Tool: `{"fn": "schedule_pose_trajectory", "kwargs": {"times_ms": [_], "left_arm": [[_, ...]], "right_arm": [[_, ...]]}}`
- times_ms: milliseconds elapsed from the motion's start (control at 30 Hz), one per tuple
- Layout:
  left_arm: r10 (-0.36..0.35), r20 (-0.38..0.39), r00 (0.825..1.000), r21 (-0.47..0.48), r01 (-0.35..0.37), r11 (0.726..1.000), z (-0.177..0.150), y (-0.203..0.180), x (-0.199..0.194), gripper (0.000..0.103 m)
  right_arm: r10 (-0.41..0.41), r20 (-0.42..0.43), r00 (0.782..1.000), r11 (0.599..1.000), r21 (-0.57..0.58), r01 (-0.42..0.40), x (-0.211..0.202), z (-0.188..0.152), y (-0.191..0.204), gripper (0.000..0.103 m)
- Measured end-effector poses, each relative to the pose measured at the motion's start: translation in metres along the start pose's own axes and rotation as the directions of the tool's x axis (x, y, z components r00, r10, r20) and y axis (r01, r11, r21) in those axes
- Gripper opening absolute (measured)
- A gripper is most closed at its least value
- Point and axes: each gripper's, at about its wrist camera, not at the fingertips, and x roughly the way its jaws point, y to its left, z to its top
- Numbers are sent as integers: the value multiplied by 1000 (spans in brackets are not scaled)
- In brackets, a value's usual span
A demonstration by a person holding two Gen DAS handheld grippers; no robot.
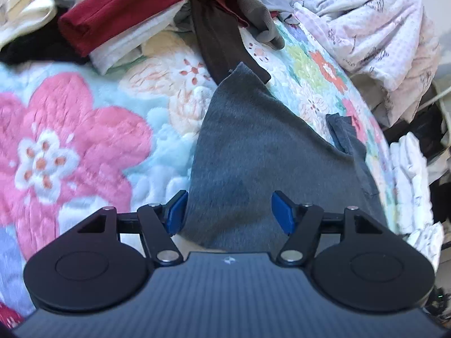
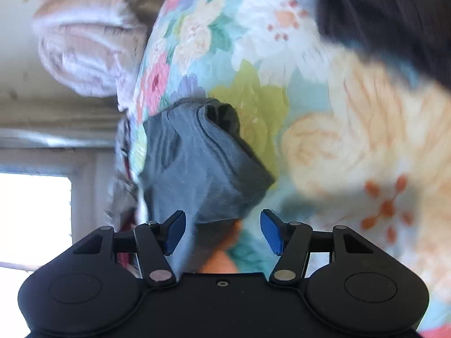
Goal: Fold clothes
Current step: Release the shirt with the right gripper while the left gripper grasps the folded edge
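- Lying on the floral blanket point(image 1: 84, 129), the grey garment point(image 1: 253, 155) looks soft, light and limp.
- Left gripper point(image 1: 229, 211) and right gripper point(image 2: 222, 229) both gape, holding nothing.
- Edges or corners seem the best hold.

We see a grey garment point(image 1: 253, 146) spread on the floral blanket point(image 1: 84, 140), narrowing to a point toward the far pile of clothes point(image 1: 146, 17), one edge folded up at the blanket's right side. In the right wrist view its cloth point(image 2: 197, 169) lies bunched and creased on the blanket.
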Motion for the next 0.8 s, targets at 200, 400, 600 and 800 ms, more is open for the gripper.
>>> {"fn": "schedule_pose_trajectory", "kwargs": {"times_ms": [200, 400, 600, 800], "left_arm": [[-4, 4, 1000, -29, 4, 1000, -4, 12, 11, 64], [116, 40, 992, 134, -120, 984, -7, -9, 15, 50], [153, 37, 987, 186, -158, 970, -7, -16, 16, 50], [123, 19, 992, 147, -125, 981, -7, -10, 5, 54]], "right_arm": [[-11, 38, 999, 1000, -1, 11, 33, 3, -1, 68], [23, 109, 994, 860, -509, 36, 24, 7, 61, 5], [-172, 219, 960, 579, -767, 278, 37, -3, 66, 3], [-259, 324, 910, 414, -814, 408, 25, -23, 68, 45]]}}
